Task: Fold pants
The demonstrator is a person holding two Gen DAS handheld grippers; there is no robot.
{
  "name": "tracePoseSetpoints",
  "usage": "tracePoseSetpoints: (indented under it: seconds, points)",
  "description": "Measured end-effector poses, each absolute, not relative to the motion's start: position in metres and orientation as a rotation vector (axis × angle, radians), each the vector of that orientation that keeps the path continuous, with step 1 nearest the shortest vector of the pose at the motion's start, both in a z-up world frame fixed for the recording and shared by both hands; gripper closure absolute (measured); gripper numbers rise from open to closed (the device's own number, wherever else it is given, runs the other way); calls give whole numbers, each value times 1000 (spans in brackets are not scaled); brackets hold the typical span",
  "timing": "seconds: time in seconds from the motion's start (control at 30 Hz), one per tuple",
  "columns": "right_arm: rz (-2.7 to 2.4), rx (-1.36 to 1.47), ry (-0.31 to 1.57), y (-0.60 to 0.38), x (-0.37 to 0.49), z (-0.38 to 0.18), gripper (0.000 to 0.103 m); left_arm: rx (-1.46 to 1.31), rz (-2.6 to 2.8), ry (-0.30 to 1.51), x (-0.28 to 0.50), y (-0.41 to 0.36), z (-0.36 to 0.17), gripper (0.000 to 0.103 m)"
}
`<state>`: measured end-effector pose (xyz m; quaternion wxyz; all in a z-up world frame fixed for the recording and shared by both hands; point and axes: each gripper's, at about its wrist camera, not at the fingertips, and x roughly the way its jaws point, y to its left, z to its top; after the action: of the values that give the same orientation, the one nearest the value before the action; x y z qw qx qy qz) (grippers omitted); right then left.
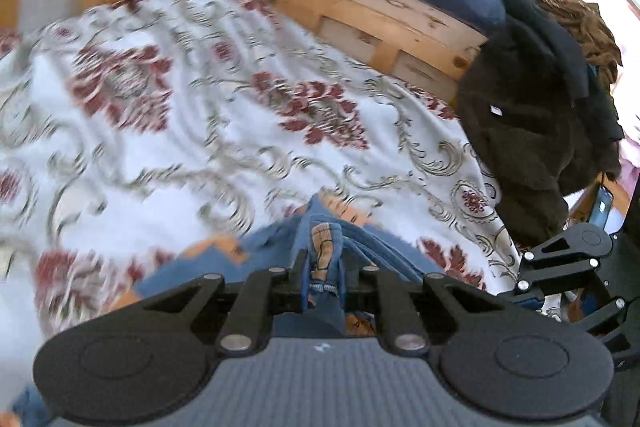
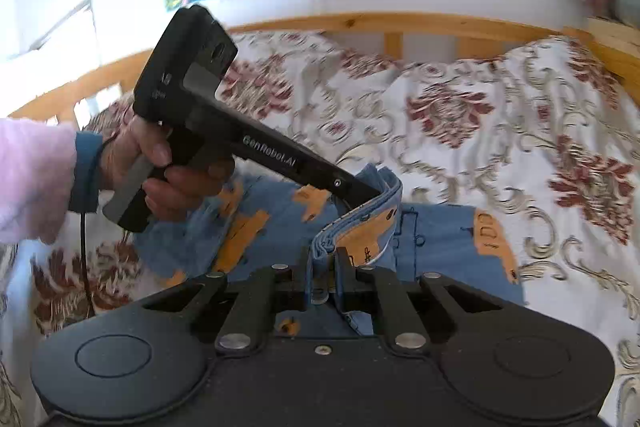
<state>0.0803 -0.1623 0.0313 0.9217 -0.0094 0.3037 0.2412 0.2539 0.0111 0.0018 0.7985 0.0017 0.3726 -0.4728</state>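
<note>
A: Pants (image 2: 420,231), blue with orange prints, are lying mid-bed on the floral bedspread (image 2: 480,115). What are you gripping?

B: You are clenching both tongs on one folded edge: right gripper (image 2: 323,259) nearest you, left gripper (image 2: 376,193) just beyond.

A: Doing it well?

B: You are probably carrying the fold, so keep the edge taut and level between them.
</note>
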Motion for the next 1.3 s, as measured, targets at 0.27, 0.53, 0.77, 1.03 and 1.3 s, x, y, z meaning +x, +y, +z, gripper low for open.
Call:
tracePoseSetpoints:
  seconds: [0.27,0.53,0.77,1.03,1.3]
  points:
    - [524,-78,673,-125,86,18,92,-57,-946,813,246,46,-22,86]
    - [542,-114,722,-106,86,-5,92,-155,-795,848,246,94,-25,65]
    - [552,-115,733,-107,85,-12,92,-257,-776,911,236,100,-20,56]
    - [576,-170,731,-104,79,-18,92,-426,-768,1015,238,99,-21,32]
    - [580,-187,733,-102,77,-20,92,-477,-546,1273,269,79,-37,51]
